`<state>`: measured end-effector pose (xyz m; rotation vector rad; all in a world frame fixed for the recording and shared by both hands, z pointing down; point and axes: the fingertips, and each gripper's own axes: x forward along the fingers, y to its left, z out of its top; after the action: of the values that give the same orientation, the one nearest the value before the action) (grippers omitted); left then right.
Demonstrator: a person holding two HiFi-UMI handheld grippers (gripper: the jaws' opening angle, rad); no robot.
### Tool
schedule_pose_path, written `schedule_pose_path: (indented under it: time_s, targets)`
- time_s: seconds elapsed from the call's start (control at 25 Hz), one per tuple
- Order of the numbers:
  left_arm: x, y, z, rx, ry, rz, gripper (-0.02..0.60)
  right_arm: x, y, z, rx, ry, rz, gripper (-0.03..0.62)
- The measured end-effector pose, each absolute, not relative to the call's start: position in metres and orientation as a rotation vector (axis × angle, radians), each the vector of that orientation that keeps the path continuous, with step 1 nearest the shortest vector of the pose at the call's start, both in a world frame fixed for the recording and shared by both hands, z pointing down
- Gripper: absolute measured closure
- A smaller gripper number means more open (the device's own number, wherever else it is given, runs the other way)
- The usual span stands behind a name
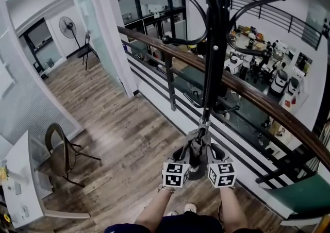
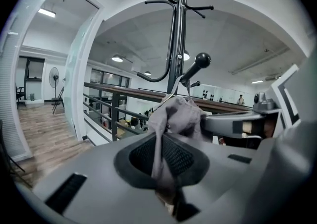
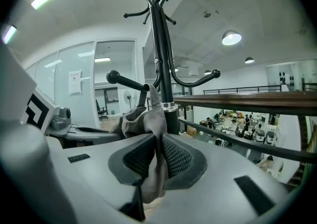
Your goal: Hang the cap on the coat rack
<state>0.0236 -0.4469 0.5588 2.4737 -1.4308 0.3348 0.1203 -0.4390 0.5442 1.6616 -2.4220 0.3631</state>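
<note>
The black coat rack (image 1: 214, 46) rises right in front of me. A grey cap (image 2: 178, 116) hangs bunched against its pole, just under a low hook with a ball end (image 2: 201, 60); the cap's strap reaches up to that hook (image 3: 113, 76). My left gripper (image 2: 161, 156) is shut on a fold of the cap. My right gripper (image 3: 157, 158) pinches another fold of the cap (image 3: 143, 119) between its pads. In the head view both grippers, left (image 1: 192, 147) and right (image 1: 210, 149), sit side by side at the pole's lower part, and the cap is mostly hidden there.
A wooden handrail (image 1: 247, 90) with dark bars runs diagonally just behind the rack, over a drop to a lower floor. A chair (image 1: 59, 152) and a white desk (image 1: 20, 185) stand at the left. A fan (image 1: 67, 27) is far back.
</note>
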Motion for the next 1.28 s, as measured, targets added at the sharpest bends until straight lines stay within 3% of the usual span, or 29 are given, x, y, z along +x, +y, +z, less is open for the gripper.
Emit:
schedule_pose_path:
  time_s: [0.04, 0.12, 0.16, 0.24, 0.32, 0.48, 1.28]
  targets:
    - [0.024, -0.447, 0.560, 2.470, -1.429, 0.333, 0.560, 0.120, -0.439, 0.544, 1.655, -2.437, 0.379, 0.526]
    - [0.024, -0.446, 0.564, 2.456, -1.423, 0.354, 0.539, 0.116, -0.438, 0.545, 1.621, -2.463, 0.409, 0.443]
    - [0.025, -0.446, 0.566, 2.455, -1.414, 0.377, 0.497, 0.114, -0.437, 0.545, 1.603, -2.473, 0.418, 0.420]
    - [0.029, -0.443, 0.566, 2.466, -1.381, 0.397, 0.330, 0.110, -0.434, 0.543, 1.590, -2.491, 0.418, 0.382]
    - [0.030, -0.440, 0.561, 2.476, -1.341, 0.364, 0.255, 0.108, -0.430, 0.539, 1.602, -2.498, 0.405, 0.348]
    - [0.028, -0.431, 0.548, 2.499, -1.274, 0.308, 0.238, 0.112, -0.417, 0.530, 1.648, -2.500, 0.376, 0.315]
    - [-0.021, -0.297, 0.517, 2.587, -1.302, 0.193, 0.239, 0.116, -0.296, 0.488, 1.746, -2.390, 0.060, 0.315]
